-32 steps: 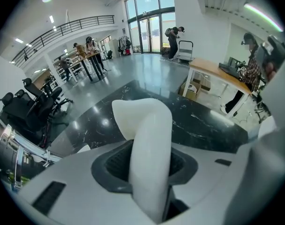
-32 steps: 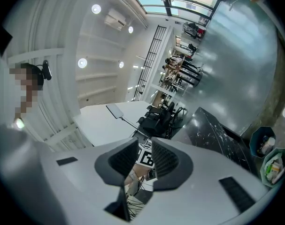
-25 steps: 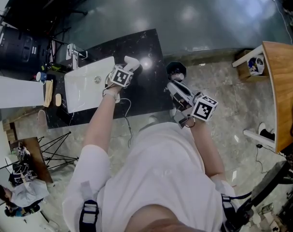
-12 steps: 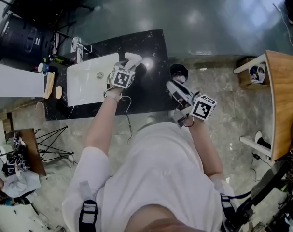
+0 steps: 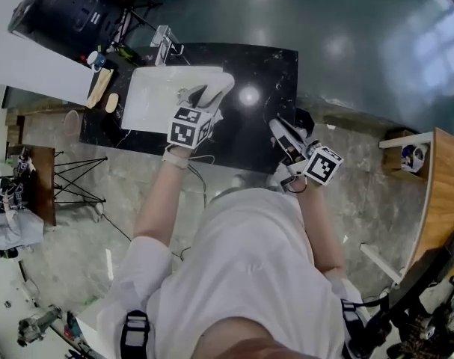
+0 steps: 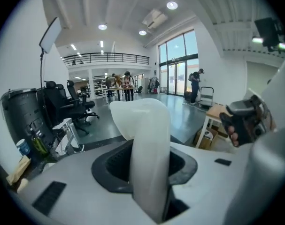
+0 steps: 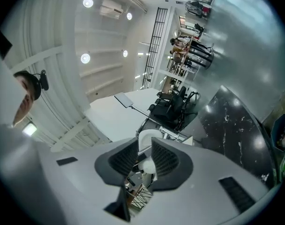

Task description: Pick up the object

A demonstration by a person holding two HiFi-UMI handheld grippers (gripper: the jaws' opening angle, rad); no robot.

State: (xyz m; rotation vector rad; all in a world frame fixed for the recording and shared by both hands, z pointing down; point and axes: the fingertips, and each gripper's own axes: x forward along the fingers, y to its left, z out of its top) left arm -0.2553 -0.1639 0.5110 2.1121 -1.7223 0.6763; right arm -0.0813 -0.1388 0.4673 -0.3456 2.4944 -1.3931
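Grey-padded left tongs (image 6: 147,170): closed on the object, pads pressing its lower part from both sides.
Object (image 6: 147,125): white, smooth, slightly translucent piece; rises upright out of the left tongs and bends over at its top. In the left gripper view it stands against the open room, with nothing else touching it. In the head view it shows over the right edge of the basin.
Right tongs (image 7: 143,165): jaws a narrow gap apart, nothing between them; only the far room shows through the gap. In the head view they are at the counter's front right corner, well apart from the left tongs.
Marker cubes: one on each pair of tongs, black-and-white squares facing up in the head view.
Counter (image 5: 264,118): black stone with white veins and a bright reflection of a lamp near the object.
Basin (image 5: 155,99): white, rectangular, set on the counter's left part.
Tap (image 5: 164,53): metal, behind the basin.
Small wooden pieces (image 5: 101,88): on the counter left of the basin.
Tripod (image 5: 73,185): black legs on the floor, left of the person.
Wooden table (image 5: 445,185): at the right edge, well apart from the counter.
Office chairs (image 6: 62,107): black, left background of the left gripper view.
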